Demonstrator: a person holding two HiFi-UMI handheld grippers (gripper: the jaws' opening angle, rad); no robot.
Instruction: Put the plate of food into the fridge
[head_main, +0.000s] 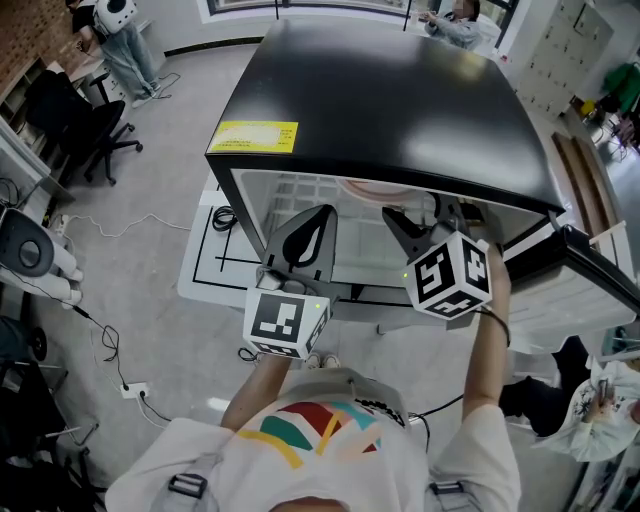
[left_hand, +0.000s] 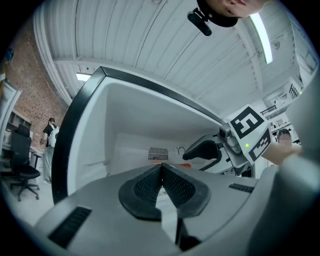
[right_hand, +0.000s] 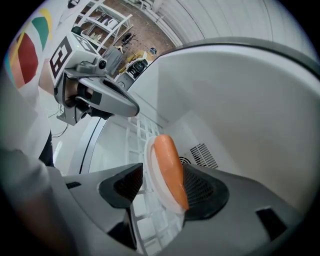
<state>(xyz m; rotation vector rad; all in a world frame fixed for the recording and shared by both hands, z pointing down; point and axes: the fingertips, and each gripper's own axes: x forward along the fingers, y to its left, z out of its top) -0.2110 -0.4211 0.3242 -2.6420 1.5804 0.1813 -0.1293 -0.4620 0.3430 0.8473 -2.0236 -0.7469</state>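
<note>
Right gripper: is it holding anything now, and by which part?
Nothing is gripped. The right gripper is open; the plate of food sits rim-first between its jaws, on the fridge shelf.

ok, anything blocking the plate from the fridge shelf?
Nothing visible does. The plate, with orange food on it, is already inside the fridge at the white wire shelf, between the open jaws of the right gripper.
</note>
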